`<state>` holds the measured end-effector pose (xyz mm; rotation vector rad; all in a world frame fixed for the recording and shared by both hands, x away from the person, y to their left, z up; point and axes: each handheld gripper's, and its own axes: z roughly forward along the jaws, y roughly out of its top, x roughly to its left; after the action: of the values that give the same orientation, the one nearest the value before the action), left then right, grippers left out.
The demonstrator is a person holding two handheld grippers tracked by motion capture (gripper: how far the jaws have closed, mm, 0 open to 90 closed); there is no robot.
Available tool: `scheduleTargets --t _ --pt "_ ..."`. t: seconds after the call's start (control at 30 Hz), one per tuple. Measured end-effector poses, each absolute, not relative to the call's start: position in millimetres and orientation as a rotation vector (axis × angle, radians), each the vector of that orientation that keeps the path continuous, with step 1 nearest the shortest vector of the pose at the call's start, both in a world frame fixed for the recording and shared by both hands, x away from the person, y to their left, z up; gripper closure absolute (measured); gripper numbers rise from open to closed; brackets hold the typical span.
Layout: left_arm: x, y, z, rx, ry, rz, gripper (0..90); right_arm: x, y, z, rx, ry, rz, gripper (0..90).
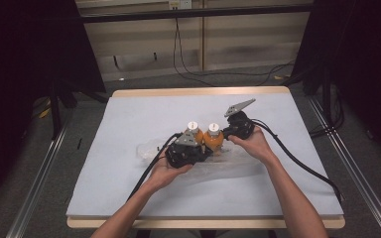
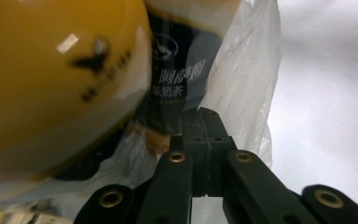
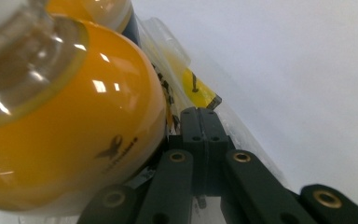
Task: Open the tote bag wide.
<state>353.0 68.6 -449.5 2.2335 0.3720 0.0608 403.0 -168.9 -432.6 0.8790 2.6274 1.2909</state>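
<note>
- Grey felt covers the table [image 1: 129, 193] in the high view, with a bare floor and trailing cables behind it. Two orange bottles [image 1: 203, 137] with white caps stand side by side near the middle, on or in a clear plastic bag [image 1: 151, 150] that lies flat on the felt.
- Both forearms come in from the bottom edge. The left hand [image 1: 166, 171] holds the left gripper [image 1: 191, 148] just before the left bottle; the right hand [image 1: 253, 144] holds the right gripper [image 1: 228, 133] at the right bottle's side. Whether the jaws pinch anything cannot be told from this height.
- From the left gripper view, that gripper's two black jaws stand pressed together with crinkled bag film around their tips. One orange bottle looms blurred at upper left, and a dark printed label [image 2: 177, 79] sits behind it.
- From the right gripper view, those jaws also meet fully, with bag film at their tips. An orange bottle with a clear neck sits just to their left, the second bottle beyond it, and a yellow tag [image 3: 196, 88] shows inside the bag.
</note>
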Motion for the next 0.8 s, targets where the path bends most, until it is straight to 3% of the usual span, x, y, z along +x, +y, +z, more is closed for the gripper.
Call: scheduleTargets --t 0.8 --pt "338.6 72.7 -474.9 2.316 0.375 0.089 90.0 413.6 -160.1 -483.3 1.023 2.709 1.182 90.0"
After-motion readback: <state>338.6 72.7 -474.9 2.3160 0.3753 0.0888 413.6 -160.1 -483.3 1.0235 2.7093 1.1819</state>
